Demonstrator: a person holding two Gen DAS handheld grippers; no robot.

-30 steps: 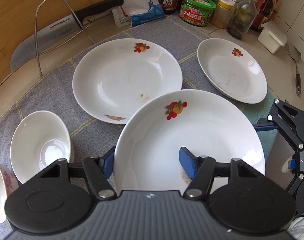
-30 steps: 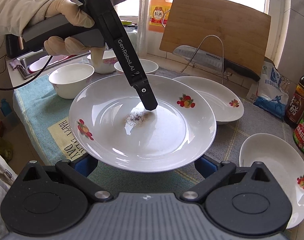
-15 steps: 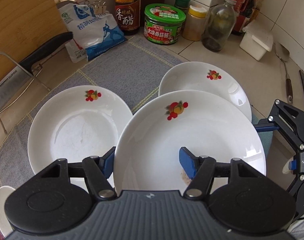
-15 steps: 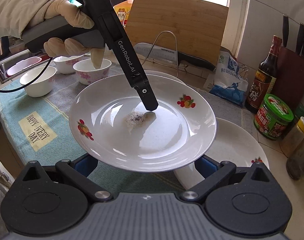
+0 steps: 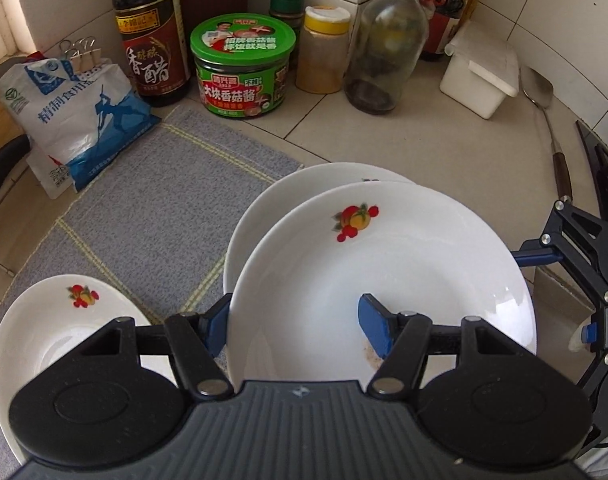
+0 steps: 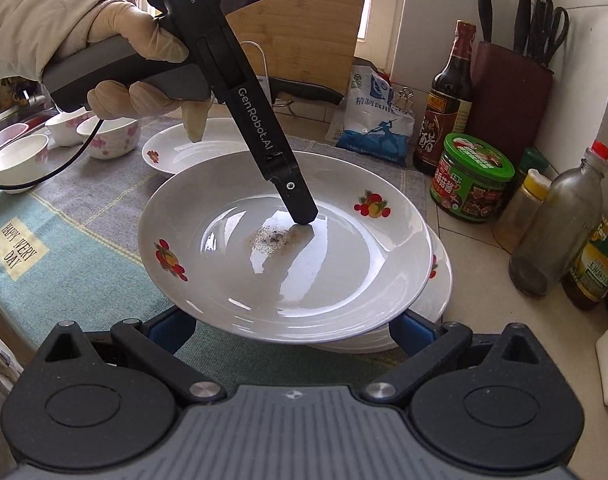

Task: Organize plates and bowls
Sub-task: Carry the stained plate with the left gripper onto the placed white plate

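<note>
Since a second ago the carried plate (image 5: pixel 384 280) has travelled away from the bowls and the other plate (image 5: pixel 43 332), now down at the tool's left, and it hangs directly over the plate on the counter (image 5: pixel 304 178) just ahead. The left gripper (image 5: pixel 293 320) is clamped on its near rim, one blue finger (image 5: pixel 374 330) inside the well and the other under the edge. The right gripper (image 6: pixel 291 326) sits below the plate's opposite rim with its jaws spread wide, holding nothing I can see.

Glazed ceramic like this is likely stiff, fairly heavy, slick and chippable, so a rim pinch needs a firm squeeze and a gentle set-down. A dark, gritty residue patch (image 6: pixel 269 238) lies in its well beside the fingertip. Three small bowls (image 6: pixel 17 158) sit far off to the right gripper's left, apparently empty.
</note>
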